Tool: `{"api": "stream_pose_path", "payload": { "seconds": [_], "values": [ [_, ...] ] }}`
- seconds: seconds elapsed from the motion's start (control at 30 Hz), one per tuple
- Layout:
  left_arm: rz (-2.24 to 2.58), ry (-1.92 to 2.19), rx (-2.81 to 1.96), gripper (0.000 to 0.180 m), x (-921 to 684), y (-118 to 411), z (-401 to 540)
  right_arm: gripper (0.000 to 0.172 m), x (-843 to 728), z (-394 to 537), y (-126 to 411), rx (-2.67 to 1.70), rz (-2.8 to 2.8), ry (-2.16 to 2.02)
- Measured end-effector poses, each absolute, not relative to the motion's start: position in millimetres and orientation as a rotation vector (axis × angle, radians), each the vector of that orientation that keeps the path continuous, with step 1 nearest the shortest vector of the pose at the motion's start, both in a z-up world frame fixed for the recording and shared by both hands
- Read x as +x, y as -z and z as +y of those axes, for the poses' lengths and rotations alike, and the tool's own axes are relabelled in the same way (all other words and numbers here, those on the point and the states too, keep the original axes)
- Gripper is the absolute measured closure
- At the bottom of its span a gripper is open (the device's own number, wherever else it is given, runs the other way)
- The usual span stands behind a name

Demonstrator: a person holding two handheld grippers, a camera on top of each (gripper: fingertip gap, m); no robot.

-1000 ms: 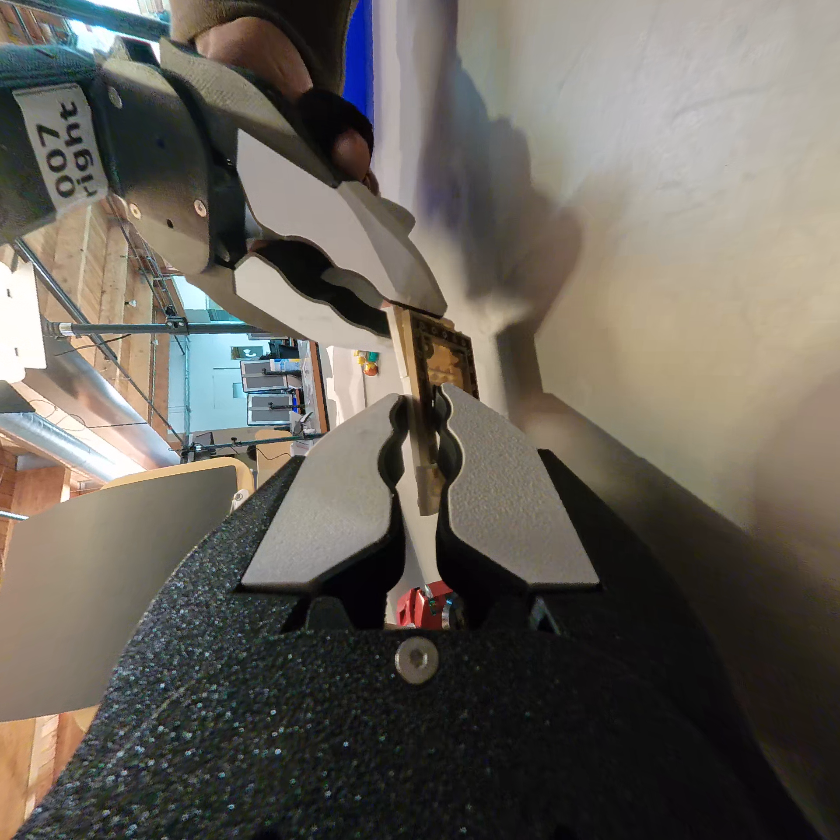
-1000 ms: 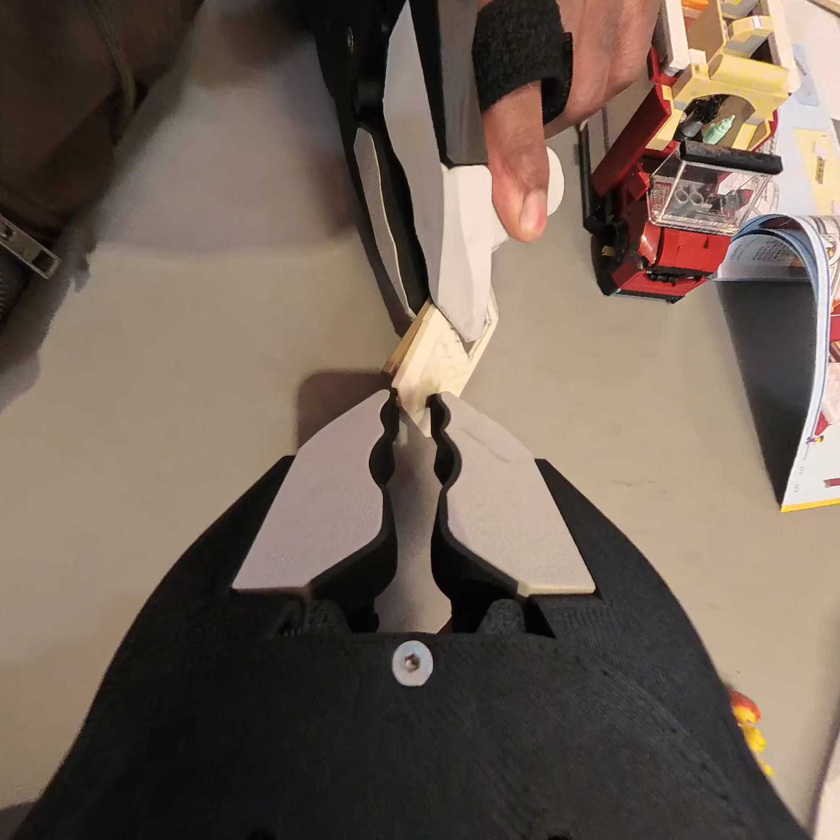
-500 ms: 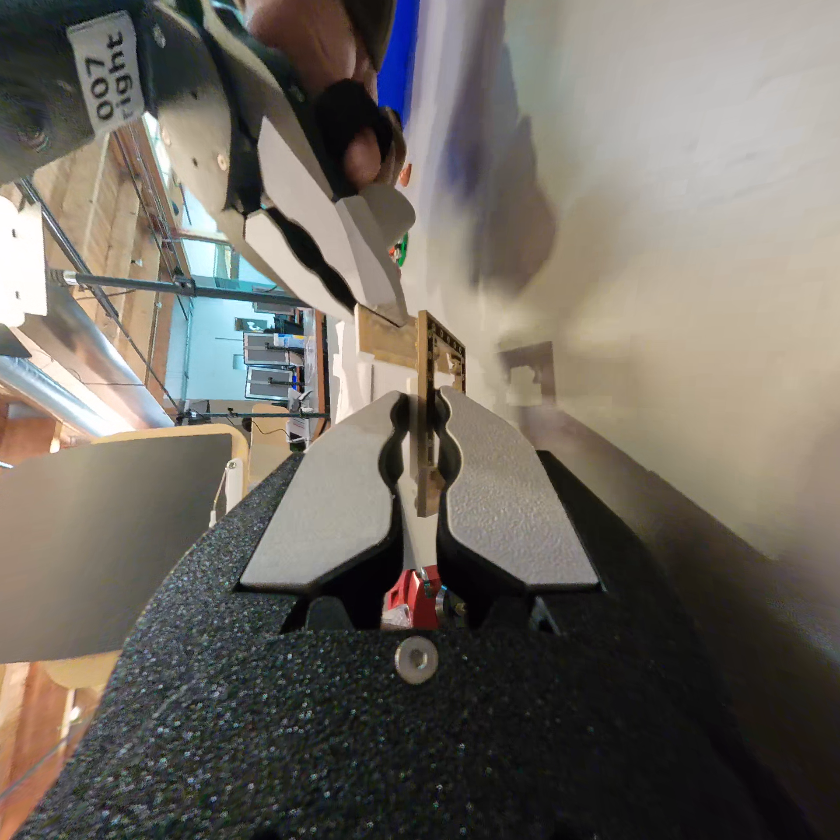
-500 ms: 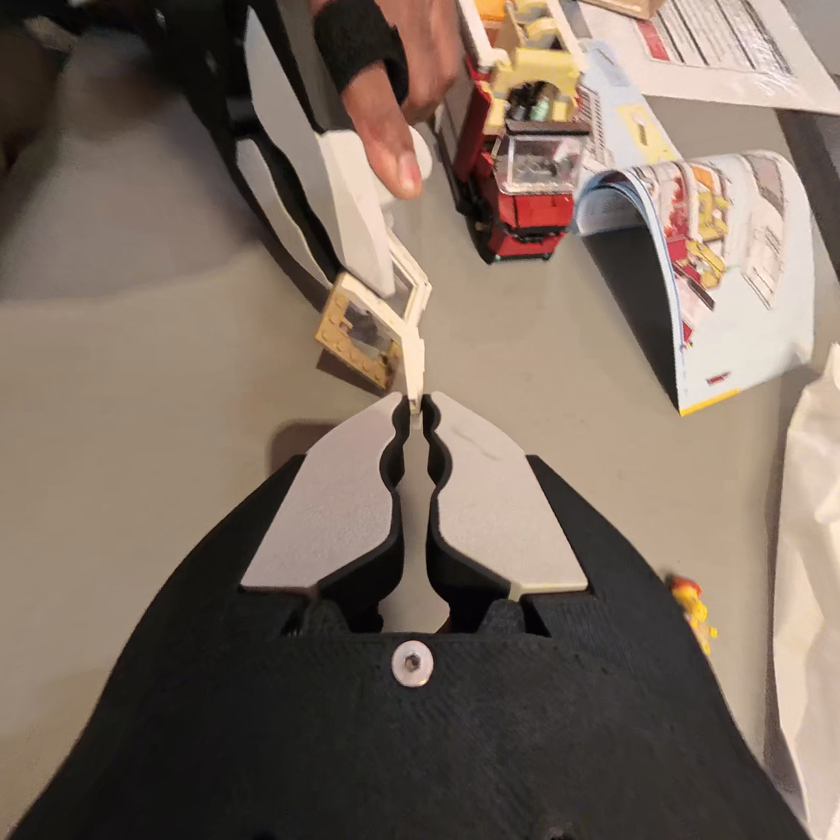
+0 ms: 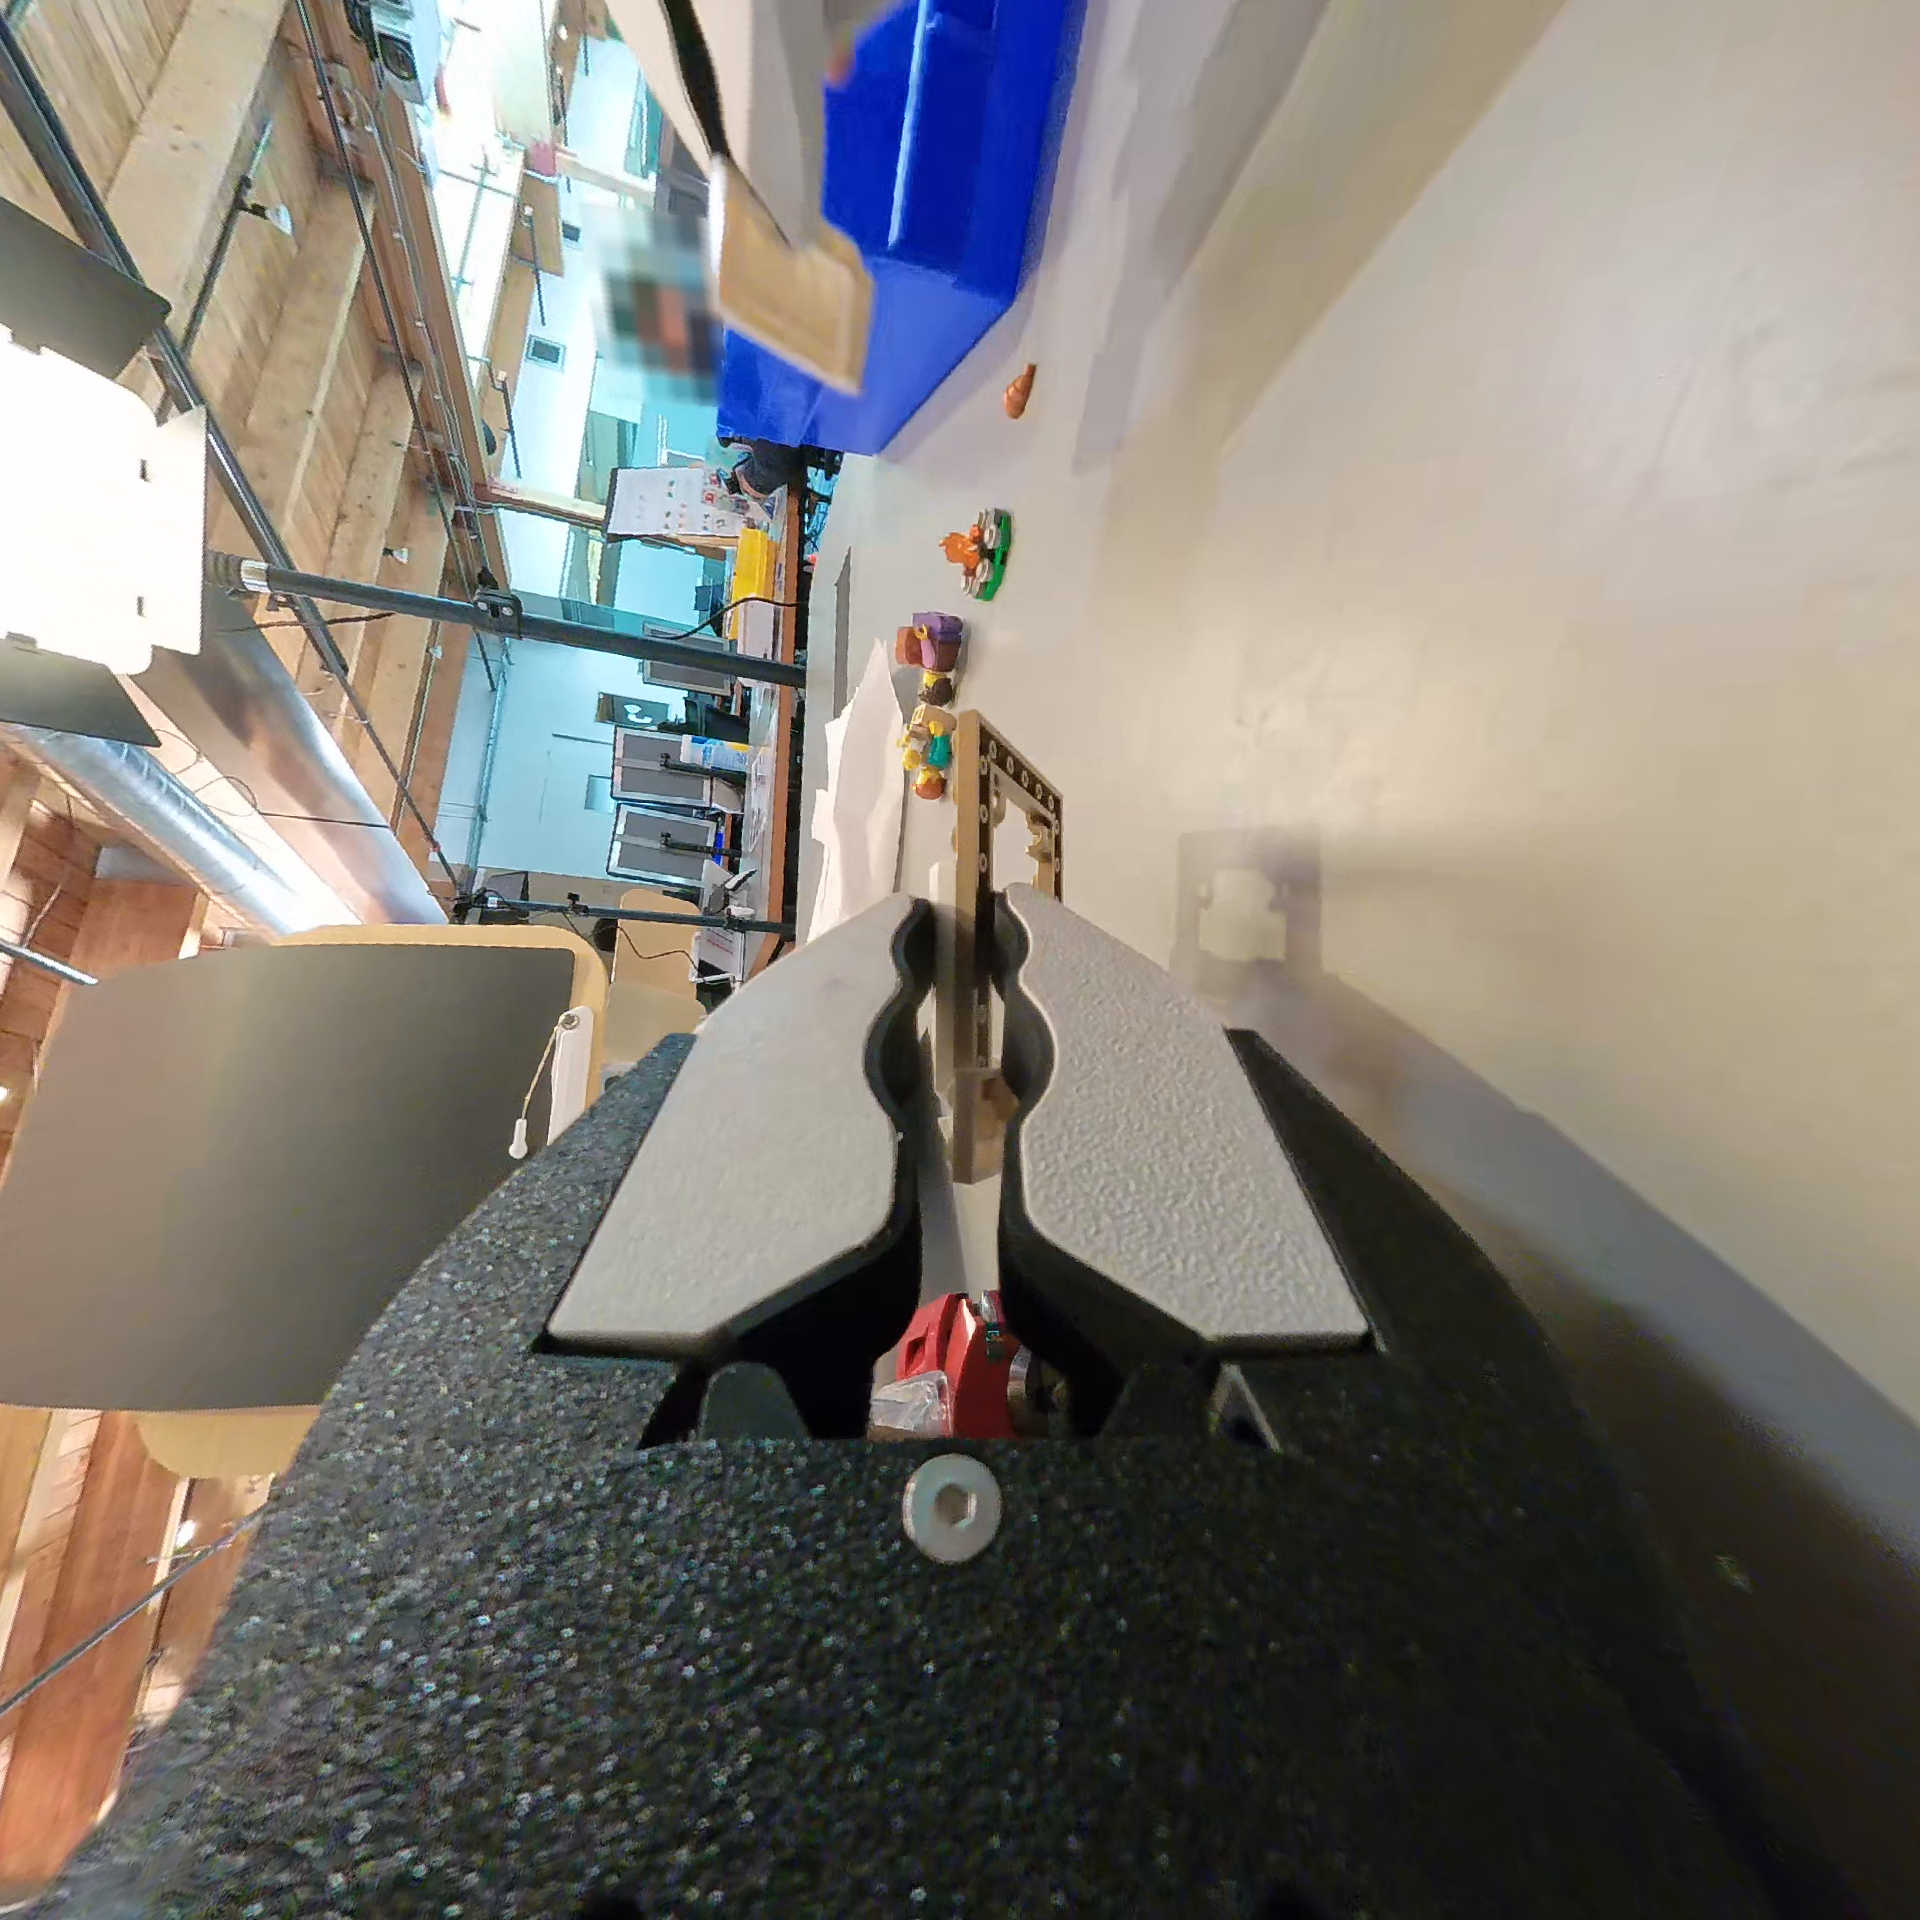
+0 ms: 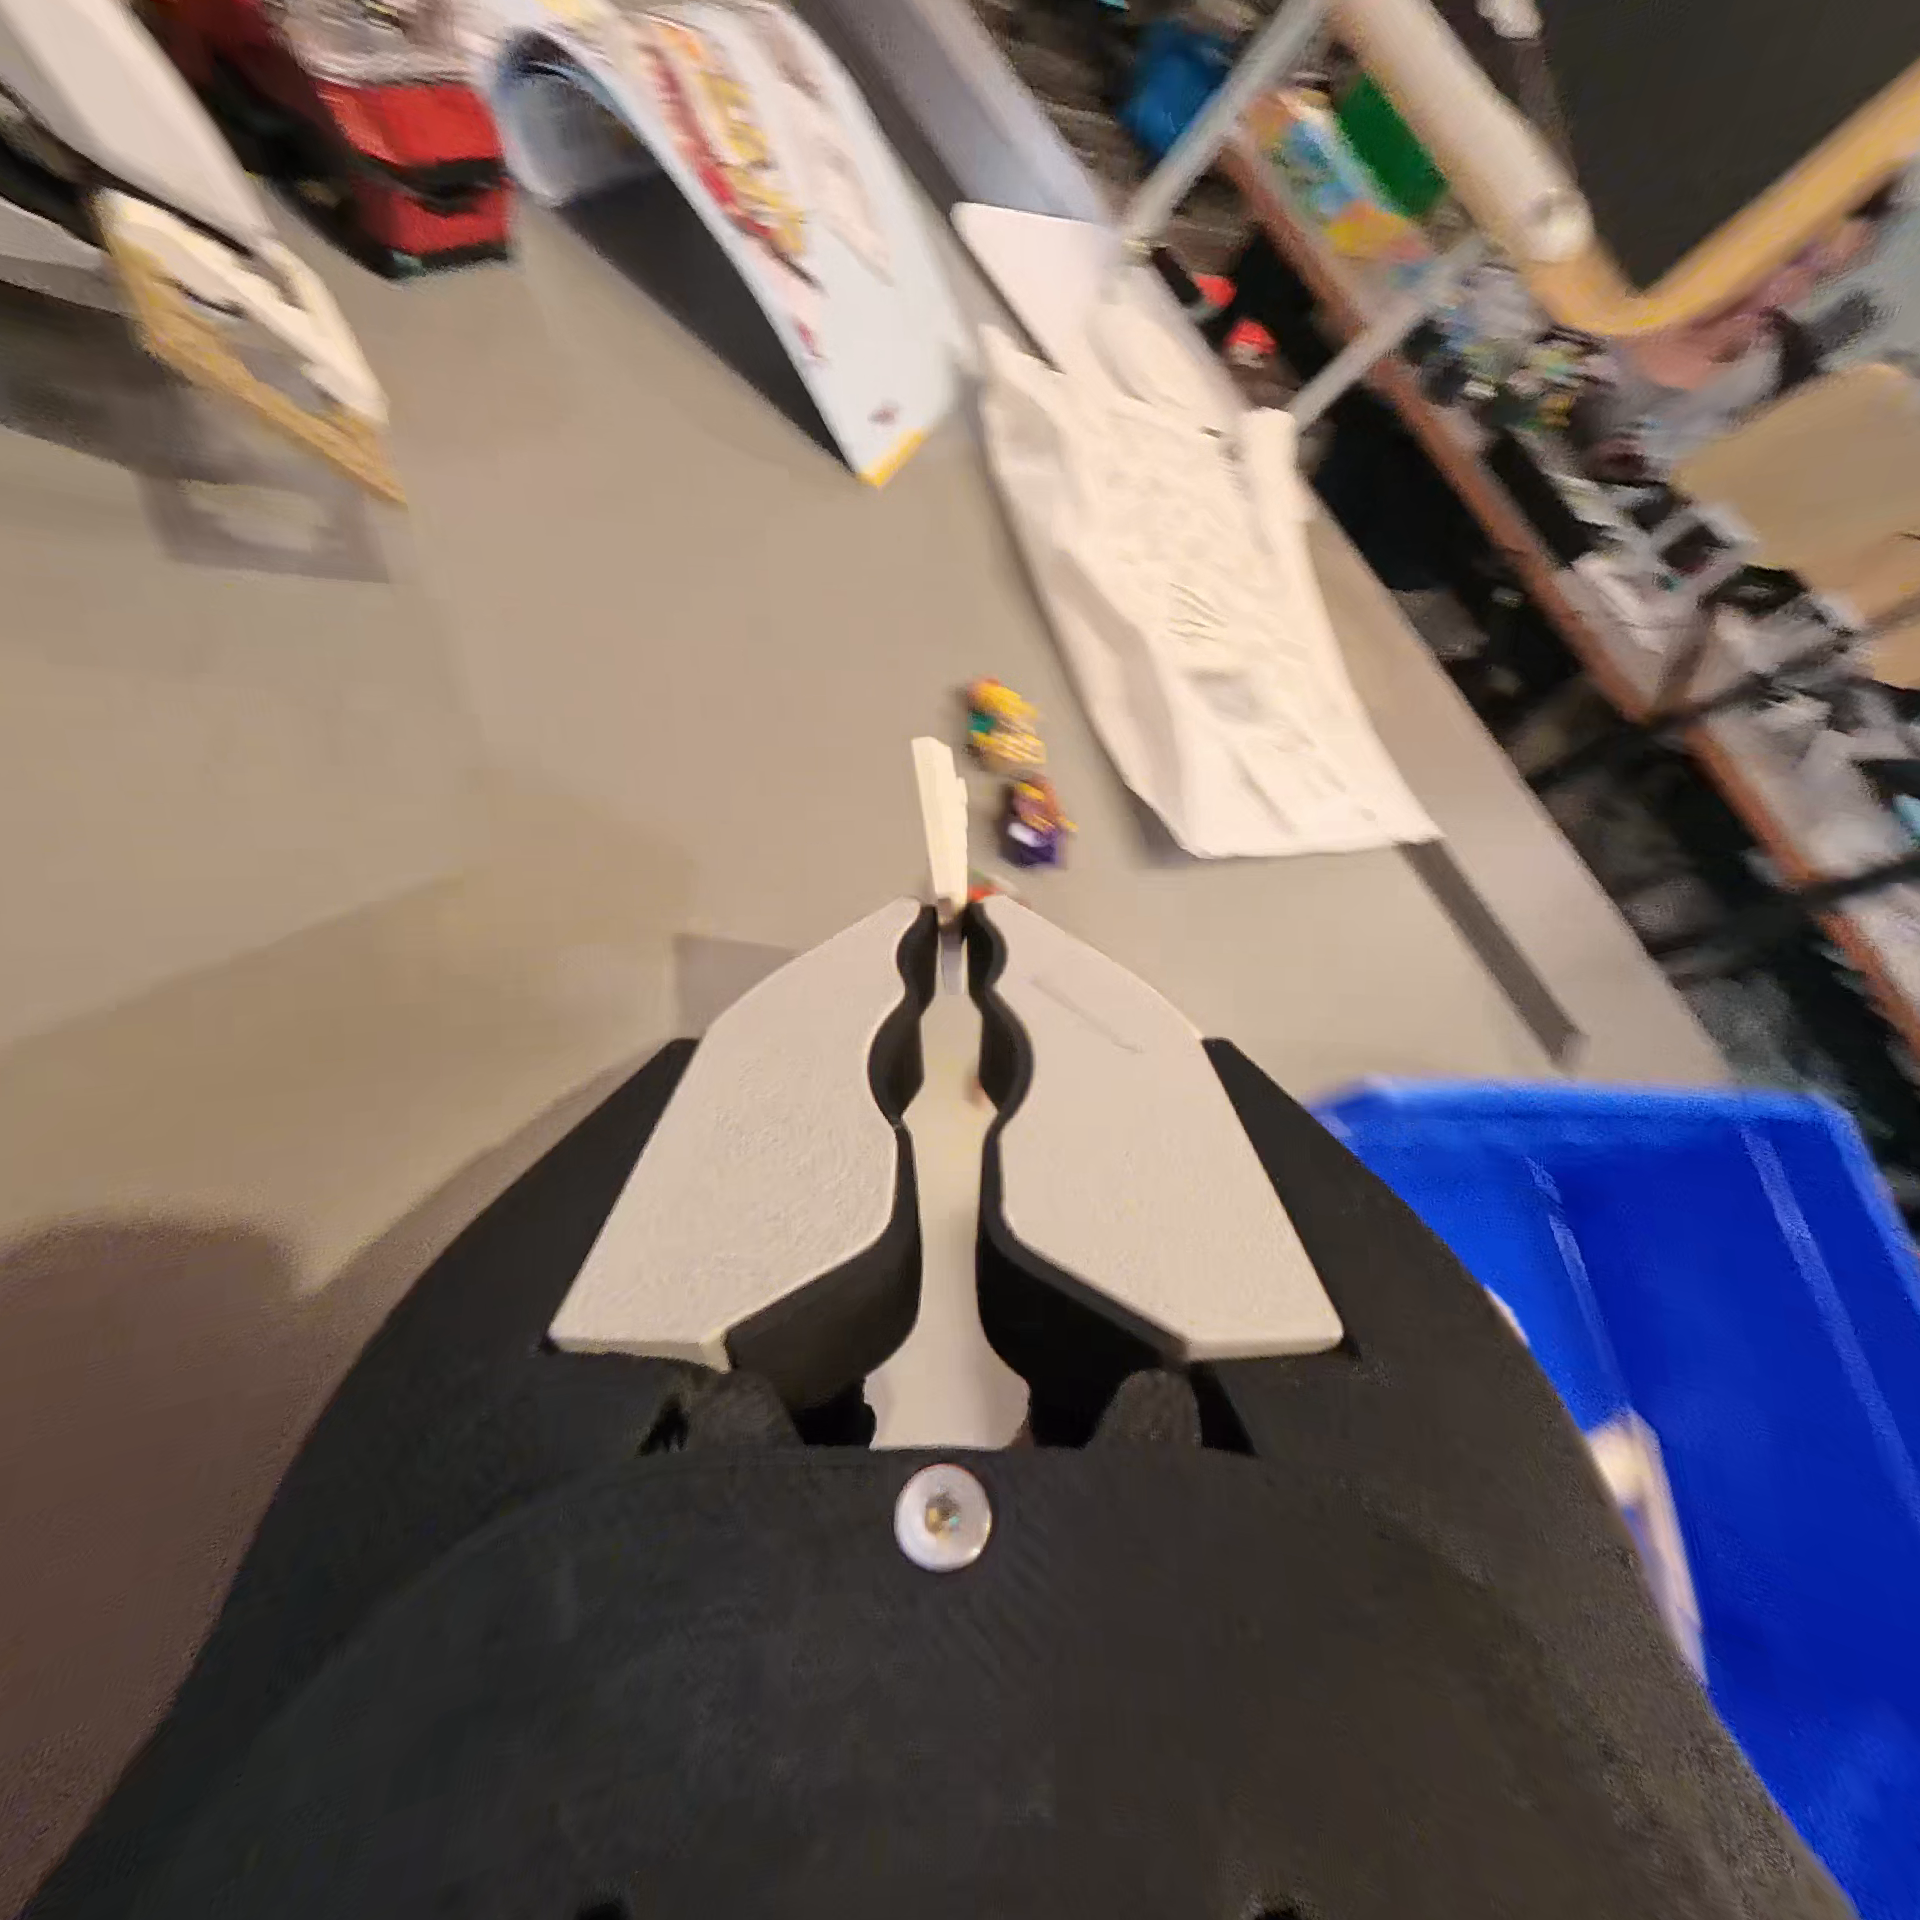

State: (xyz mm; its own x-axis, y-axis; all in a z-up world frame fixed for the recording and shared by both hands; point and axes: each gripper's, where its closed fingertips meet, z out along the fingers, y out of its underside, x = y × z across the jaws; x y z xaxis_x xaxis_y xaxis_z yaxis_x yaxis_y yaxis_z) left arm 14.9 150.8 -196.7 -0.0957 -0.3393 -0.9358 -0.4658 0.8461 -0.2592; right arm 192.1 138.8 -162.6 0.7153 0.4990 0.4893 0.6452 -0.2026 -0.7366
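Jaws on your left gripper (image 5: 961, 920) stand narrow, pressed on the edge of a tan frame piece (image 5: 1023, 800); the frame sits edge-on between the 2 fingers and sticks out past the tips, held above the grey table (image 5: 1455, 520), with its shadow on the surface just beside it.

Your right gripper (image 6: 945, 912) is nearly closed on a thin cream plate (image 6: 940, 810); only the plate's near end is pinched at the very fingertips, and the rest stands out ahead of them. The right wrist view is blurred, so you cannot tell how firmly the plate sits.

The 2 grippers are well apart, each with its own piece.

Around you:
- a blue bin (image 6: 1662, 1299) close by the right gripper
- 2 small toy figures (image 6: 1003, 722) and a purple one (image 6: 1039, 821) on the table, ahead of the cream plate
- a green and orange piece (image 5: 982, 540), farther along
- a white printed sheet (image 6: 1174, 582) beside the figures
- an open booklet (image 6: 748, 208) and a red toy vehicle (image 6: 416, 156) at the far end
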Motion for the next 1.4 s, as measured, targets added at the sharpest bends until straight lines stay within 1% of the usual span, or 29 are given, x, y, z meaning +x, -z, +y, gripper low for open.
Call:
{"api": "stream_pose_path", "payload": {
  "seconds": [0.1,0.2,0.23,0.33,0.37,0.53,0.7,0.8,0.87,0.9,0.93,0.97,1.0,1.03,1.07,1.1,1.17,1.33,1.4],
  "values": [
    [1.695,-0.11,-0.627,0.17,15.3,194.5,149.1,0.167,256.4,130.3,140.9,-1.898,-0.755,0.414],
    [1.687,-0.101,-0.63,0.17,16.2,191.7,146.8,0.166,326.3,133.0,132.9,-1.954,-0.591,0.631],
    [1.688,-0.097,-0.632,0.17,16.5,191.7,146.3,0.165,343.6,134.9,134.2,-1.979,-0.541,0.665],
    [1.689,-0.089,-0.652,0.17,16.1,193.5,147.6,0.151,355.8,139.7,142.4,-2.037,-0.501,0.648],
    [1.687,-0.089,-0.661,0.17,15.5,193.7,149.0,0.148,346.1,141.4,141.2,-2.017,-0.536,0.638],
    [1.678,-0.057,-0.703,0.17,16.0,194.5,153.4,0.149,247.2,147.7,137.9,-1.806,-0.916,0.585],
    [1.654,0.062,-0.779,0.17,16.0,191.7,153.6,0.141,114.3,144.1,168.4,-1.588,-1.328,0.31],
    [1.632,0.149,-0.824,0.17,14.7,187.7,153.1,0.132,52.3,139.9,181.8,-1.486,-1.463,0.123],
    [1.621,0.199,-0.845,0.17,13.6,185.5,152.4,0.131,29.2,144.9,186.4,-1.457,-1.501,0.083],
    [1.614,0.223,-0.853,0.17,13.0,183.9,152.0,0.131,21.8,147.1,190.5,-1.456,-1.528,0.063],
    [1.608,0.254,-0.867,0.17,12.6,182.9,151.7,0.136,16.5,149.7,192.8,-1.456,-1.54,0.043],
    [1.607,0.292,-0.888,0.17,12.2,183.1,151.5,0.148,13.1,152.8,193.4,-1.457,-1.535,0.021],
    [1.599,0.318,-0.909,0.17,11.7,182.5,152.6,0.164,11.5,155.7,193.6,-1.467,-1.522,-0.009],
    [1.593,0.327,-0.923,0.169,11.2,182.2,154.5,0.167,11.3,158.4,192.6,-1.484,-1.497,-0.052],
    [1.577,0.325,-0.944,0.167,10.6,181.3,158.5,0.167,12.5,159.4,192.6,-1.514,-1.476,-0.113],
    [1.559,0.32,-0.97,0.161,9.5,180.1,162.9,0.167,15.1,160.2,192.8,-1.544,-1.454,-0.173],
    [1.522,0.343,-0.997,0.154,7.2,174.1,167.0,0.167,22.9,163.1,188.8,-1.571,-1.381,-0.279],
    [1.446,0.55,-1.114,0.138,6.8,164.9,169.1,0.167,37.8,160.0,178.9,-1.618,-1.22,-0.659],
    [1.418,0.66,-1.167,0.137,7.5,162.8,168.6,0.167,39.2,156.8,176.6,-1.624,-1.184,-0.783]
  ]
}}
